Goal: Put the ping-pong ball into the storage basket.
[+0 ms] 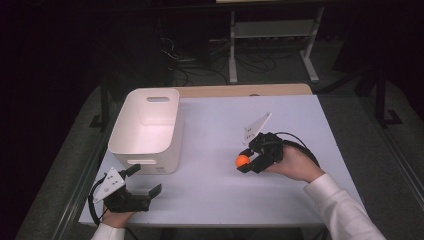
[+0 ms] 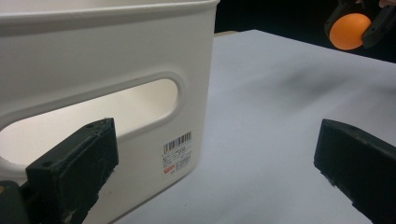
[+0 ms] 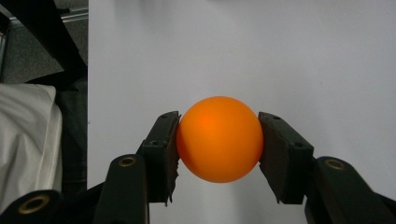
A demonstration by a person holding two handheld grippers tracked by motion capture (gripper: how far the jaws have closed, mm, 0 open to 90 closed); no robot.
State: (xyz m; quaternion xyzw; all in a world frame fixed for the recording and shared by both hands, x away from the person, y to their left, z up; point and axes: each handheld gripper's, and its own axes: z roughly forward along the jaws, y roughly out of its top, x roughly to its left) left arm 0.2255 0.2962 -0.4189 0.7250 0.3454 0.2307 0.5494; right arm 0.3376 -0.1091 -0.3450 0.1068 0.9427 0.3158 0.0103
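Observation:
An orange ball point(image 1: 242, 160) point(image 3: 219, 138) is clamped between the two black jaws of my right gripper point(image 1: 244, 161) point(image 3: 219, 142), right of the table's middle and above the white tabletop point(image 1: 220, 125). The same ball point(image 2: 350, 31) appears far off in the left gripper view, still in those jaws. A white plastic bin point(image 1: 145, 130) point(image 2: 93, 70) with handle cut-outs stands at the table's left. My left gripper point(image 1: 145, 180) point(image 2: 215, 163) rests near the front left corner, just in front of the bin, its jaws spread wide with nothing between them.
The white tabletop point(image 3: 233, 46) ends at a wooden strip point(image 1: 245, 90) at the back. Beyond it, in the dark, stand a metal frame point(image 1: 272, 45) and cables on the floor. A barcode label point(image 2: 177, 154) sits on the bin's near wall. A white sleeve point(image 1: 345, 210) enters at bottom right.

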